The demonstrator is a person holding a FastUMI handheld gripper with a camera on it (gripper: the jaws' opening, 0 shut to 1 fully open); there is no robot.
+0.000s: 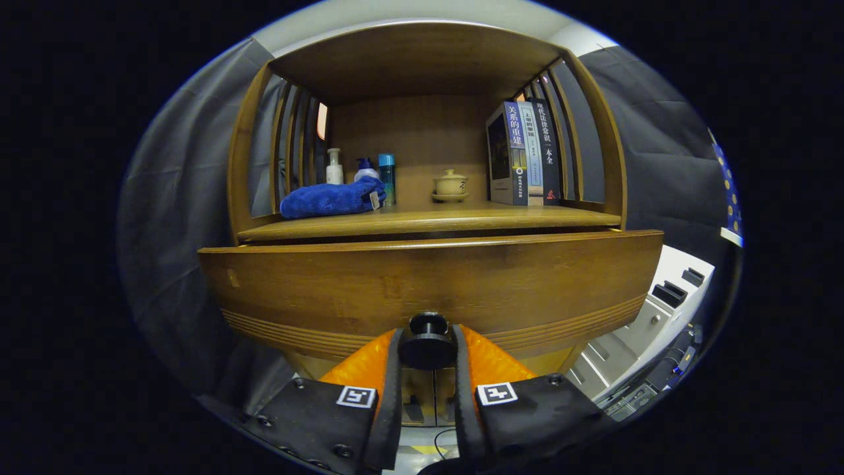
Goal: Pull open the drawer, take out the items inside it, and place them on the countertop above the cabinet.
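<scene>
The gripper [427, 349] holds the dark round knob [427, 343] of the drawer [428, 284]; both fingers [389, 369] press on the knob from its two sides. The knob sits at the lower middle of the drawer front, directly between the fingers, so the thing to pull is straight ahead and very near. The drawer front is long from side to side, and it seems to stand a little out from the cabinet, under the countertop [428, 221]. The inside of the drawer is hidden behind its front. On the countertop lie a blue towel [330, 198], some bottles [361, 170], a small lidded cup [450, 183] and books [524, 155]. The gripper points level at the front, so the pull probably goes straight backward along the fingers
</scene>
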